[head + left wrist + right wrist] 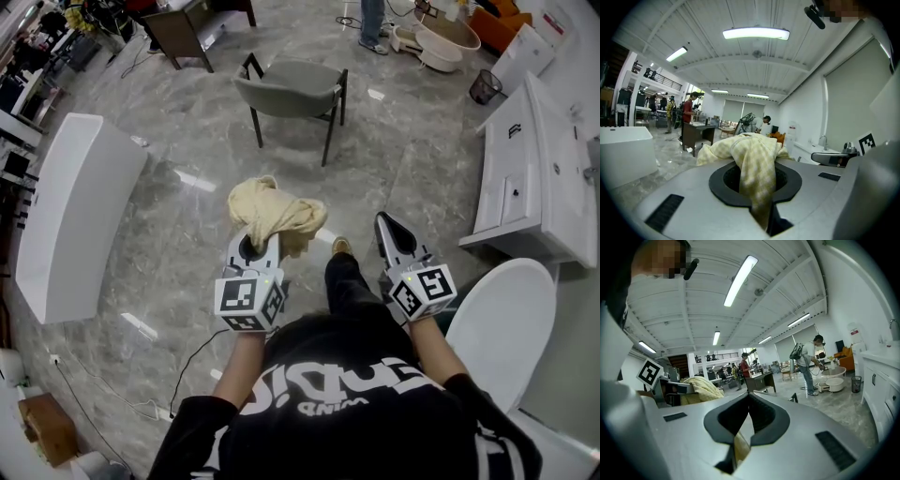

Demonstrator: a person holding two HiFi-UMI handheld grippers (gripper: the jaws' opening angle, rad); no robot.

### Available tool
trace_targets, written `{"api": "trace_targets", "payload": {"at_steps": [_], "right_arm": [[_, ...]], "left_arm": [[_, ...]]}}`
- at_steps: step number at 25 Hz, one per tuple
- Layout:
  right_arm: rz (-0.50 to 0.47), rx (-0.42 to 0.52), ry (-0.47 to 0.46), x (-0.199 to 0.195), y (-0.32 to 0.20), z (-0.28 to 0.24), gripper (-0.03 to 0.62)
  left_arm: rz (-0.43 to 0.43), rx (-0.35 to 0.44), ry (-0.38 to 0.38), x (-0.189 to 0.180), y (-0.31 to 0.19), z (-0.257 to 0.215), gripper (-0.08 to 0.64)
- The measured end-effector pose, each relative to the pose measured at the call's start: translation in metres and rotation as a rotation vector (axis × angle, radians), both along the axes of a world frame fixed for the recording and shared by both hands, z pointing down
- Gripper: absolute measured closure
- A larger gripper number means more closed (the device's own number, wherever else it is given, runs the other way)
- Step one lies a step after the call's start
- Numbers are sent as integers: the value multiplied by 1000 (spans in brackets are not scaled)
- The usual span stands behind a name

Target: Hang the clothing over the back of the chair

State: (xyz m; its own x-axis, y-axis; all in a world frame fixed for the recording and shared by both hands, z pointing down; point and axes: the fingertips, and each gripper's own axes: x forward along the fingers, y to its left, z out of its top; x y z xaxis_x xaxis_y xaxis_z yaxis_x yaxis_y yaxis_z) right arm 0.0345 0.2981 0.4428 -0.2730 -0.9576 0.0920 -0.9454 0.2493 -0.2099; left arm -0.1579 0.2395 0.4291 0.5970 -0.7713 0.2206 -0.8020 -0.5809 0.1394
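A pale yellow checked garment [277,214] is bunched over the tips of my left gripper [258,239], which is shut on it. In the left gripper view a fold of the garment [754,159] runs down between the closed jaws. My right gripper [386,223] is held beside it at the same height; its jaws meet at the tips [749,394] and I see nothing gripped. The grey chair [291,89] with black legs stands ahead on the marble floor, well beyond both grippers. The person's black-trousered leg and shoe show between the grippers.
A long white bathtub [75,211] lies at the left. A white vanity cabinet [539,169] and a round white tub [502,323] stand at the right. Behind the chair are a dark desk [192,28], a person's legs [372,23] and a waste bin [485,86]. A cable [187,361] trails near my feet.
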Motion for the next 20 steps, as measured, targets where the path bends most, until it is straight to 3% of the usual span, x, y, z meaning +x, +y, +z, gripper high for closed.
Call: {"api": "trace_targets", "payload": {"at_steps": [13,20], "right_arm": [[-63,-21,-19,50,-120,-14,578],[-143,-5,-25,76,-182,-24,578]], "left_arm": [[-47,-3,11,46,-115,-30,502],[-91,-2,-1,71,-164,-35,502]]}}
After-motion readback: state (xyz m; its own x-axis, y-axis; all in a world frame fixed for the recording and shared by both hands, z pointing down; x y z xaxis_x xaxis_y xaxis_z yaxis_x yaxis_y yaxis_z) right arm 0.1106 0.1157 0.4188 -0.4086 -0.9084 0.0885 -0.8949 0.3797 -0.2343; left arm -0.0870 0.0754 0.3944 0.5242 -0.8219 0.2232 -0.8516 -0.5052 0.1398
